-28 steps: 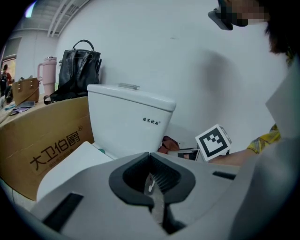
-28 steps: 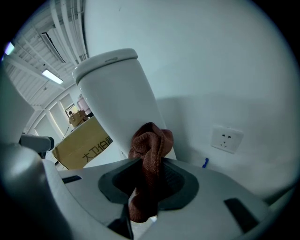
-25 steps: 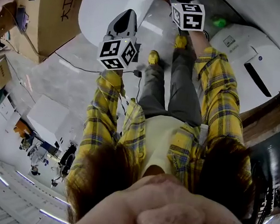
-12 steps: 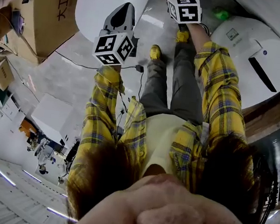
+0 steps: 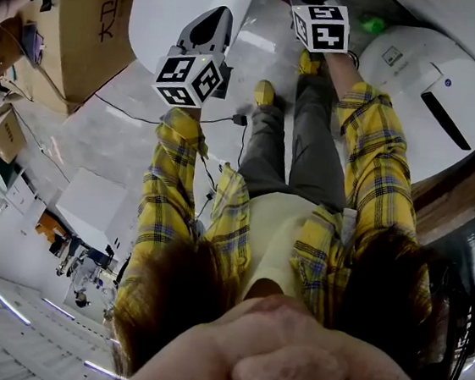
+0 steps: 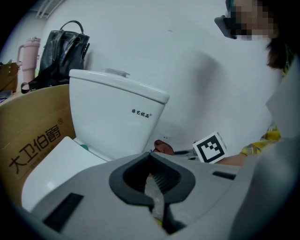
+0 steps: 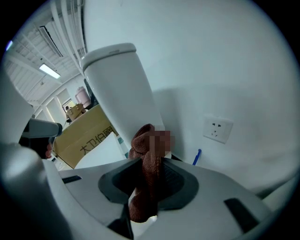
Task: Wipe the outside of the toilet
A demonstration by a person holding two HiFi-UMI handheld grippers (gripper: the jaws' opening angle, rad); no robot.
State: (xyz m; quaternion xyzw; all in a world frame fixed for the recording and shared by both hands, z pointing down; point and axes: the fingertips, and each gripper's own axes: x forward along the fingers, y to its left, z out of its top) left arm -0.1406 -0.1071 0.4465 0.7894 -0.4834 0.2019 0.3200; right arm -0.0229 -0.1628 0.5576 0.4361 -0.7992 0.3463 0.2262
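Brown cloth [image 7: 143,197] hanging clamped in right gripper [image 7: 147,161], top blurred over; left gripper [image 6: 151,155] holding nothing, jaws together. Toilet tank [image 6: 108,112] print illegible; cardboard box [image 6: 33,136] showing "大卫伯爵".

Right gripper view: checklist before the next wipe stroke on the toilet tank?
1. Brown terry cloth clamped in right gripper: ok, jaws shut on it.
2. Cloth touching white ceramic toilet tank: cannot tell; it overlaps the tank's side in this view.
3. Left gripper out of the way: ok, jaws shut, apart from the tank.
4. White wall socket clear of cloth: ok, off to one side.
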